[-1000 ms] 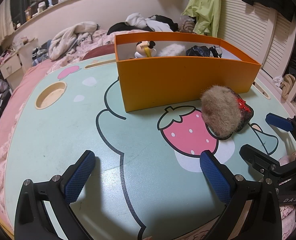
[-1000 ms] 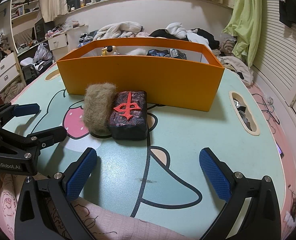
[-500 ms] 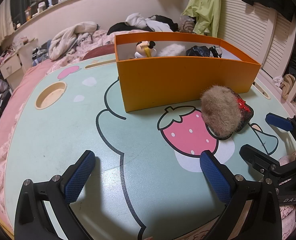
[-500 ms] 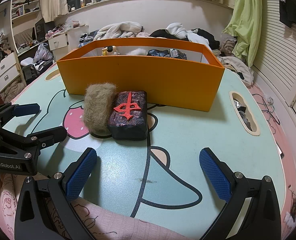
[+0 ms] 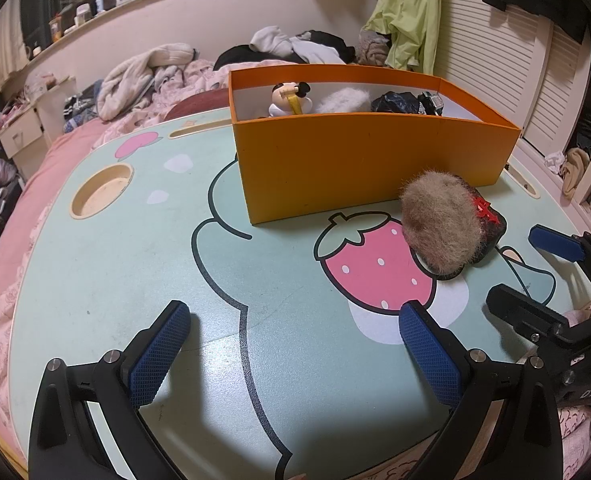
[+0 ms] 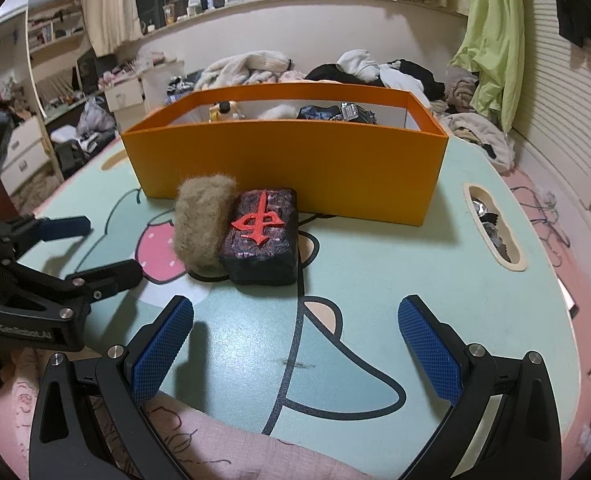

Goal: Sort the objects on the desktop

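Observation:
A fuzzy brown pad (image 5: 439, 224) (image 6: 203, 220) lies on the cartoon-printed table, touching a black block with a red character (image 6: 263, 236) (image 5: 489, 226). Both sit just in front of an orange box (image 5: 359, 168) (image 6: 287, 164) that holds a small figurine (image 5: 289, 98), a white fluffy item and dark items. My left gripper (image 5: 295, 344) is open and empty, over the table's near side, left of the pad. My right gripper (image 6: 295, 344) is open and empty, near the front edge, short of the block. Each gripper shows in the other's view: the right gripper (image 5: 535, 272) and the left gripper (image 6: 95, 248).
The table (image 5: 135, 240) has a round cup recess (image 5: 101, 188) at far left and a slot (image 6: 495, 226) at right holding small items. A pink bed with heaped clothes surrounds the table. Drawers stand at left, louvred doors at right.

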Demonstrator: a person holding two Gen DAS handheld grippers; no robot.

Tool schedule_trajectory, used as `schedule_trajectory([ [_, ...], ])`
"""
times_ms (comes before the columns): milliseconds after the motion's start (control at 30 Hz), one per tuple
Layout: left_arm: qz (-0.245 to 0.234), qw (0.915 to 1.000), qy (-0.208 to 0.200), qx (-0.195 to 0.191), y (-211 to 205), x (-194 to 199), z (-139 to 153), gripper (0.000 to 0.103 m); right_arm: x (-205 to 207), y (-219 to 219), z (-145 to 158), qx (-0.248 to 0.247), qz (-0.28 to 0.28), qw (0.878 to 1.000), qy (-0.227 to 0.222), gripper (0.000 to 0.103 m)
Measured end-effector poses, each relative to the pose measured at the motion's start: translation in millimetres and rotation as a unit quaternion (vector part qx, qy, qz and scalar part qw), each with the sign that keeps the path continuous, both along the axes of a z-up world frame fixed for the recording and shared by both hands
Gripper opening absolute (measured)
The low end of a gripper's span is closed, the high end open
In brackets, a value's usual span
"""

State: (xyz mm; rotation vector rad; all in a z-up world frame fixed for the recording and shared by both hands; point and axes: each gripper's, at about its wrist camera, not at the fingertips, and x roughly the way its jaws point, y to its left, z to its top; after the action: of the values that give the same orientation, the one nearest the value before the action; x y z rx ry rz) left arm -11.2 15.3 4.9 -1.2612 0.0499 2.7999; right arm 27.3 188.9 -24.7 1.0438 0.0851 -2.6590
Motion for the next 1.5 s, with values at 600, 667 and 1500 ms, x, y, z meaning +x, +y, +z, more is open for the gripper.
schedule_trajectory([
  [600,0.000,1.0000,0.000,0.000,1,0,0,0.103,-31,-4,22,-0.049,-0.020,0.998,-0.017,0.075],
  [667,0.000,1.0000,0.000,0.000,1,0,0,0.103,-42,-11,20,-0.024,-0.018,0.999,-0.031,0.071],
  [1500,0.006,1.0000,-0.001,-0.003,3,0,3,0.103,-13,10,6,0.003,-0.070,0.998,-0.003,0.087],
])
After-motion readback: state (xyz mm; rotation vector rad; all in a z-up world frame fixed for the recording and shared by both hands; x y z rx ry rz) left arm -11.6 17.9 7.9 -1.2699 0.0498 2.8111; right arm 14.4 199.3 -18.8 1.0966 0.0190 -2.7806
